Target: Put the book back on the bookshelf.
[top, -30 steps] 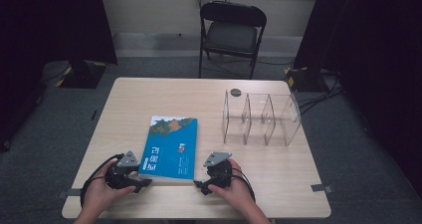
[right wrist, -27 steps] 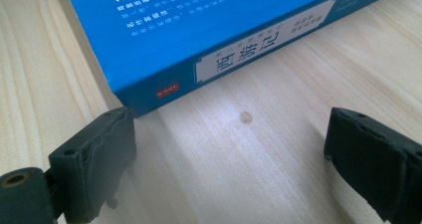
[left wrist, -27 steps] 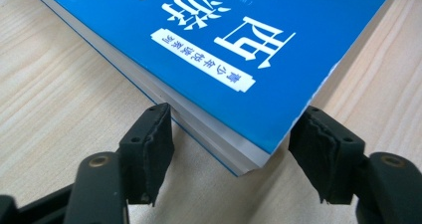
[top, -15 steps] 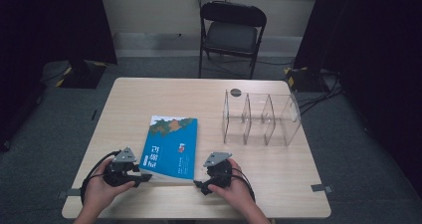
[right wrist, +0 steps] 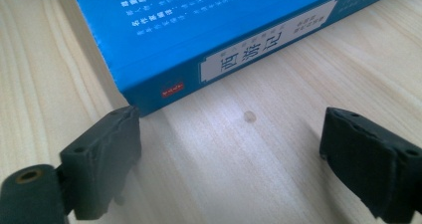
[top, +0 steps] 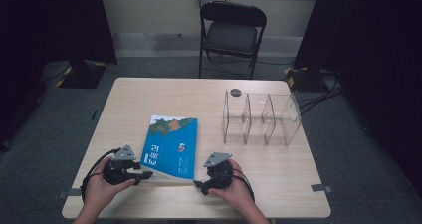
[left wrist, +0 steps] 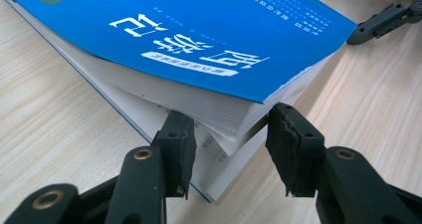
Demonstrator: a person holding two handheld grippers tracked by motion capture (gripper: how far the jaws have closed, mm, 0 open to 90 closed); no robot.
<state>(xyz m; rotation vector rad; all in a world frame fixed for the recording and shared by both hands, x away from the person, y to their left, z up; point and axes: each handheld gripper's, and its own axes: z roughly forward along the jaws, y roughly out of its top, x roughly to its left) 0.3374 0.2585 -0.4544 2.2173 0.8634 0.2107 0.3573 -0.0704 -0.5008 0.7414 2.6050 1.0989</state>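
Your left gripper (left wrist: 229, 149) has just been closing and clamps the near corner of the thick blue book (top: 171, 145) lying on the table (top: 278, 184). White Chinese characters mark its cover; the spine label reads 西游记. Your right gripper (right wrist: 229, 159) stands released beside it.

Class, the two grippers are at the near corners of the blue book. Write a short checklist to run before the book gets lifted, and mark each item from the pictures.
1. Left gripper closed on the book corner: ok, jaws have just closed on the page block under the raised cover.
2. Whole thickness gripped: not ok, the bottom pages lie below the jaws.
3. Right gripper gripping: not ok, jaws open, one beside the spine corner.
4. Clear divider rack apart from book: ok.
5. Table bare between book and rack: ok.
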